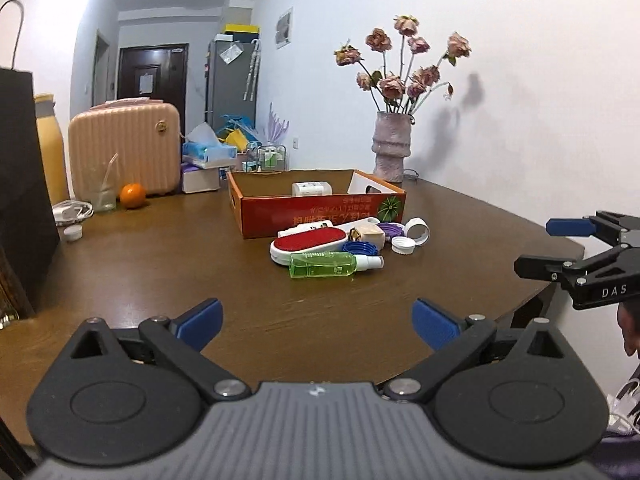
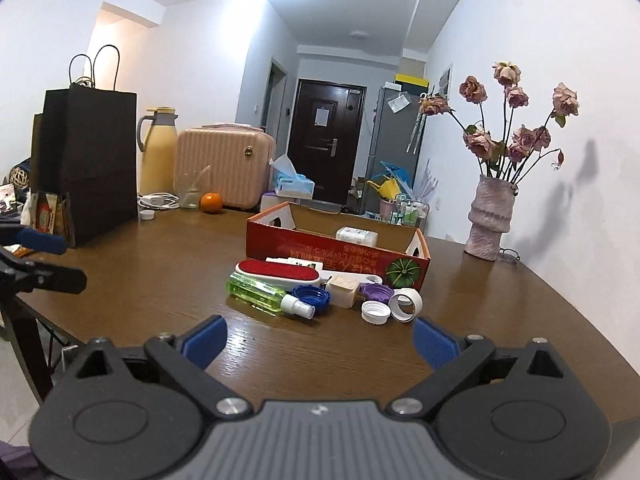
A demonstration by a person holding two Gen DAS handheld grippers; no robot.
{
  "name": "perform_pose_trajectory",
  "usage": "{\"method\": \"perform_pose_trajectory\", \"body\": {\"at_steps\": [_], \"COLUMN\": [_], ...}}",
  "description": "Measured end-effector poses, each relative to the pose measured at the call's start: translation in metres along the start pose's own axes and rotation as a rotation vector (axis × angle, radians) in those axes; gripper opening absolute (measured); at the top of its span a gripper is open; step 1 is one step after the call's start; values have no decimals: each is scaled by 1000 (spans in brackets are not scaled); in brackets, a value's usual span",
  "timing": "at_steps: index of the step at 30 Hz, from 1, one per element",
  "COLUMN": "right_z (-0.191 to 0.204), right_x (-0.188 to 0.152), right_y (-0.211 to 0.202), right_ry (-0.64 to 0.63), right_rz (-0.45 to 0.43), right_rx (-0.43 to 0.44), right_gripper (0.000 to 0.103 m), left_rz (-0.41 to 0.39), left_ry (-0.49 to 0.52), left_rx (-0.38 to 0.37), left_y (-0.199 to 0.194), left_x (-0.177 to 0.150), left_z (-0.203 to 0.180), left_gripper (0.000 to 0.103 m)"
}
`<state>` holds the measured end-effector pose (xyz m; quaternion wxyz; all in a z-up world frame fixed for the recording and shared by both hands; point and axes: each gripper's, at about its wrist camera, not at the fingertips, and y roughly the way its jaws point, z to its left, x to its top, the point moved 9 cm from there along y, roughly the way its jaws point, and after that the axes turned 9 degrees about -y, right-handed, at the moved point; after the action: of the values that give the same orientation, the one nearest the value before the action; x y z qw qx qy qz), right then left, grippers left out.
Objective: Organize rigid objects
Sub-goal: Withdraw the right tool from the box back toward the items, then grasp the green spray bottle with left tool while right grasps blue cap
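Note:
A pile of small objects lies in front of a red cardboard box (image 1: 320,210) (image 2: 336,254): a green spray bottle (image 1: 324,265) (image 2: 260,292), a red-and-white lint brush (image 1: 308,242) (image 2: 278,272), a blue cap (image 1: 360,249) (image 2: 312,296), a purple lid (image 1: 390,229) (image 2: 376,292), a white cap (image 1: 403,245) (image 2: 375,313), a white ring (image 1: 418,231) (image 2: 406,304) and a beige block (image 2: 342,290). A white item (image 1: 312,189) (image 2: 356,236) lies inside the box. My left gripper (image 1: 318,322) is open and empty, short of the pile. My right gripper (image 2: 320,340) is open and empty, near the caps.
A vase of dried roses (image 1: 392,148) (image 2: 490,220) stands at the far right by the wall. A pink suitcase (image 1: 124,148), an orange (image 1: 133,195), a glass (image 1: 103,196), a yellow jug (image 2: 158,156) and a black paper bag (image 2: 88,164) stand at the back left.

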<state>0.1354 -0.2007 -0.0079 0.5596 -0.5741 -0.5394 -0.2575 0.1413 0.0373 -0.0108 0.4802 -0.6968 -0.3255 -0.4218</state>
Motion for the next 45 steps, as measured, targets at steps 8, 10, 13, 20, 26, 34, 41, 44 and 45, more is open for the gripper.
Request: {"method": "perform_pose_trajectory", "body": {"at_steps": [8,10,13,20,26,34,41,44,45], "right_z": [-8,-13,-24,-50,-58,-78,-72,-64,-62], "right_x": [-13,-18,-28,-28,-32,-44,-35,-23,-19], "right_y": [15,27,52,107,140,167,189,202,204], "right_ry": [45,58,67,114,132,189,209,187,175], "right_rz": [26,35,58,100,137,199,196,183,176], "right_rx": [-11,-17,-32,-42,-14,-45,-14,-15,-18], "right_gripper": [100,99,99,99,99,99,99,99,99], "left_rz": [14,50,72,112,210,318,354,351,355], "left_ry": [54,69,108,237,334,369,245,226,222], "left_rx": [15,35,42,-40,-126,-154,-203,-218,-222], "left_y": [33,58,94,168,229,255,240,242,237], "left_x": [-7,-6,3,27,20,-1,-10,-8,-9], "left_z": [0,5,7,-5,-26,-26,-27,-33,-34], "left_gripper": [103,103,103,103,103,86,59,40,35]}}
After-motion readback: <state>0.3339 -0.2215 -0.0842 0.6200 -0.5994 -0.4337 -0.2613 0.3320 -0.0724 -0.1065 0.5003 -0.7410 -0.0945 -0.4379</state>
